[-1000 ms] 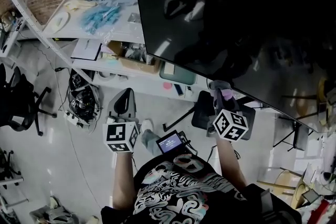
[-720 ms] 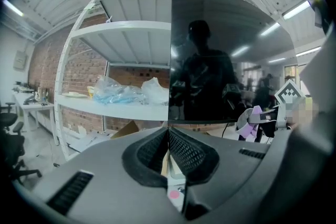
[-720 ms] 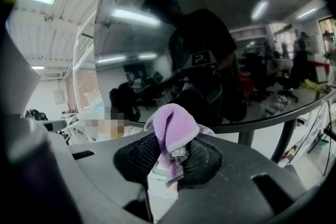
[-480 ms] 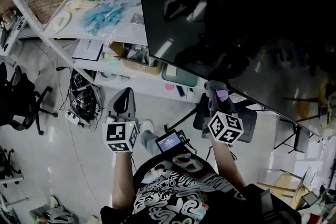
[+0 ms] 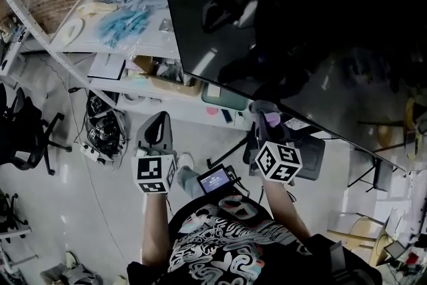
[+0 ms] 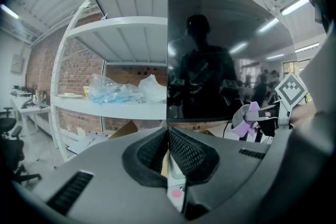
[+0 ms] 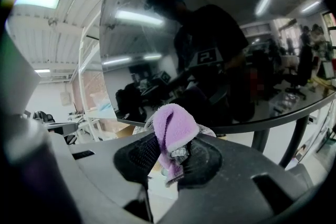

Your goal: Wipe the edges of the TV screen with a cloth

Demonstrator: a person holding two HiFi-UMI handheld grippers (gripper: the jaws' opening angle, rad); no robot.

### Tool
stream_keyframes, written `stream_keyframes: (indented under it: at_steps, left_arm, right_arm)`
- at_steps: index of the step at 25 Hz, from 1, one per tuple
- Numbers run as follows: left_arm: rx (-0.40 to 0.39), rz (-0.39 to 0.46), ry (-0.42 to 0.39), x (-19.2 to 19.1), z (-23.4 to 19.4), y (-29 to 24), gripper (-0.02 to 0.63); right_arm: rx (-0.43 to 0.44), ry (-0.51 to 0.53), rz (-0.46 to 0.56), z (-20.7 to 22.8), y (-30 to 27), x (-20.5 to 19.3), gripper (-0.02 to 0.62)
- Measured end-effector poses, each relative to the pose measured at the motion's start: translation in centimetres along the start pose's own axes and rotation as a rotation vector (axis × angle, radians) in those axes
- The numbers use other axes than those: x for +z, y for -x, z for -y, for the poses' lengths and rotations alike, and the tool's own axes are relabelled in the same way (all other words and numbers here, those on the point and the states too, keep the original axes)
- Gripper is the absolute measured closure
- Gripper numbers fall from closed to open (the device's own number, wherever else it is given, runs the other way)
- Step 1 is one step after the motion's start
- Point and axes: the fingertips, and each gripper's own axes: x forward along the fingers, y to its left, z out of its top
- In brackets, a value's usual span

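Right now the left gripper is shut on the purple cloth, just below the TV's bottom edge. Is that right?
Wrong gripper. The right gripper is the one shut on the purple cloth, just below the TV bottom edge, as the right gripper view shows. The left gripper is shut on nothing.

We note: cloth [image 7: 176, 128] lilac, grey-trimmed | TV screen [image 5: 300, 23] glossy black | 10 o'clock shelf [image 5: 87, 41] white | shirt [image 5: 227, 250] black, white-swirled
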Motion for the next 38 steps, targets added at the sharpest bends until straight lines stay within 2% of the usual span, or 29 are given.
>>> stream_keyframes:
  at_steps: [12,22,34,38]
  left_arm:
    - [0.031,0.011,0.025,0.2,-0.8,-0.3,0.589]
    - [0.035,0.004,0.037,-0.2,-1.8,-0.5,0.589]
    - [0.08,0.031,0.084,-0.1,-4.1,0.4,0.589]
    - [0.099,0.032,0.106,-0.7,-4.9,1.1,0.589]
  right_arm:
    - [0.071,0.014,-0.015,-2.5,-1.7,0.1,0.485]
    - [0.103,0.019,-0.029,-4.4,-3.0,-0.1,0.485]
    - [0.139,0.015,-0.037,-6.6,-5.0,-0.3,0.485]
    - [0.16,-0.029,-0.039,-7.5,-5.3,-0.3,0.485]
